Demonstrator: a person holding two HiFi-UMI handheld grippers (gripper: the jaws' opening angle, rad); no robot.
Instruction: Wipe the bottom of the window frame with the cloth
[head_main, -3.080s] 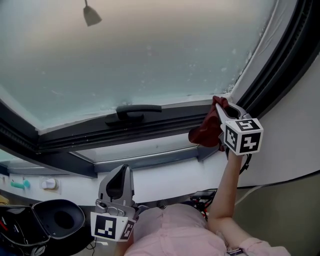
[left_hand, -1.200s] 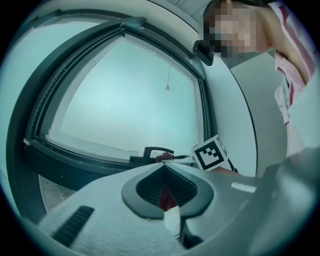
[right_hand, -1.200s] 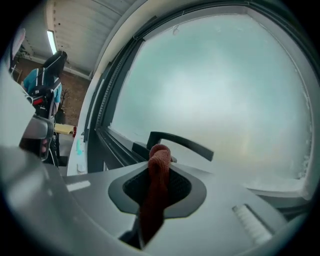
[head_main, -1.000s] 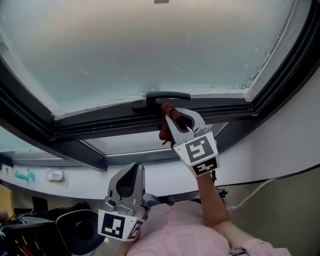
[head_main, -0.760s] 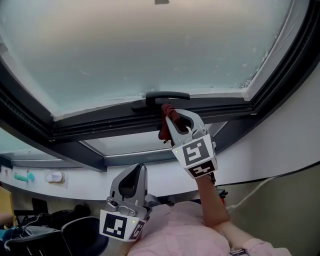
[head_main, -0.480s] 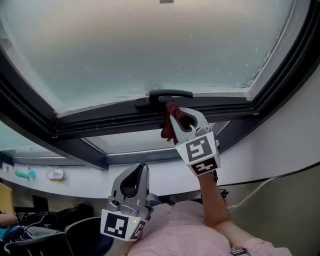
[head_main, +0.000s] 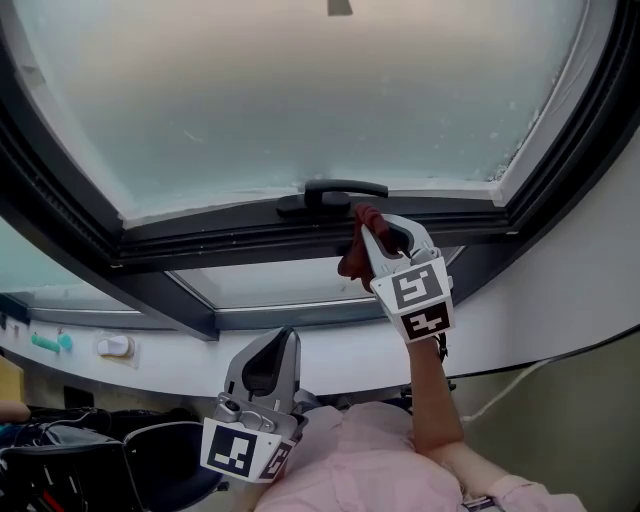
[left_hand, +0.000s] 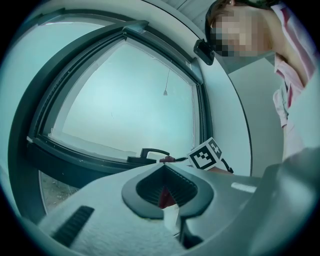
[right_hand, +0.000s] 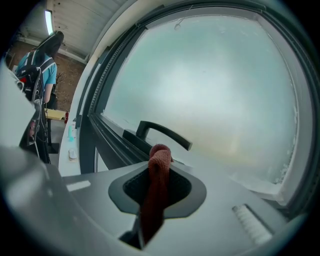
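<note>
Plainly mid-wipe, at a guess about halfway along. Largest by far, the frosted pane (head_main: 300, 100), pale and speckled toward its right edge. Under it, the dark bottom rail of the window frame (head_main: 220, 245), stretching from the left corner to the right; no visible difference between wiped and unwiped stretches, so possibly more to do on either side. Below that, a white wall (head_main: 330, 345) under a lower glazed strip, with dark clutter at far left. Midway along the rail, a black handle (head_main: 335, 190). Just beside it, the right claw (head_main: 372, 228), clamped tight on the red cloth (head_main: 352, 262), bunched end up at the rail, contact likely though not certain. Lower down, near the chest, the left claw (head_main: 262, 362), closed on nothing, idle.
</note>
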